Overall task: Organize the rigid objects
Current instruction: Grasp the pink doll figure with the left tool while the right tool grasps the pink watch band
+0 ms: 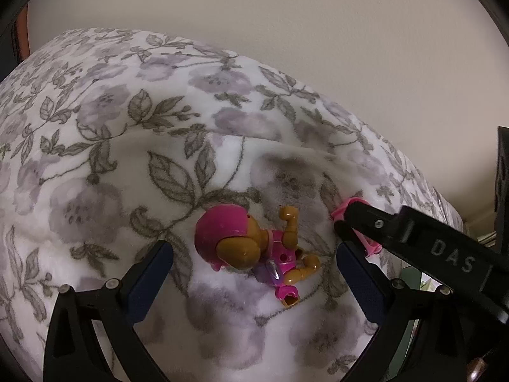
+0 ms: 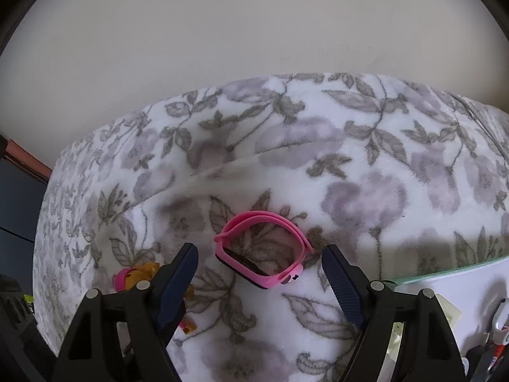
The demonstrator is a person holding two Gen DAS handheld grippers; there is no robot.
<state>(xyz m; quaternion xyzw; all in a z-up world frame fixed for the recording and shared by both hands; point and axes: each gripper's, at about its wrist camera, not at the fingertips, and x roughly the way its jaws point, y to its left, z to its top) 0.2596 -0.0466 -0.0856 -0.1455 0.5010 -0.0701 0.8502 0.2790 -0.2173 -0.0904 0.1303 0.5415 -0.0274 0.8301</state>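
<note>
A pink and tan toy dog figure lies on a white floral blanket. My left gripper is open, its fingers on either side of the figure, apart from it. A pink wristband watch lies on the same blanket. My right gripper is open, with the watch lying just beyond and between its fingertips. In the left wrist view the right gripper's finger covers most of the watch. The toy figure shows partly behind the right gripper's left finger.
A plain cream wall rises behind the blanket-covered bed. The blanket drops off at its left edge. A white surface with small clutter sits at the lower right in the right wrist view.
</note>
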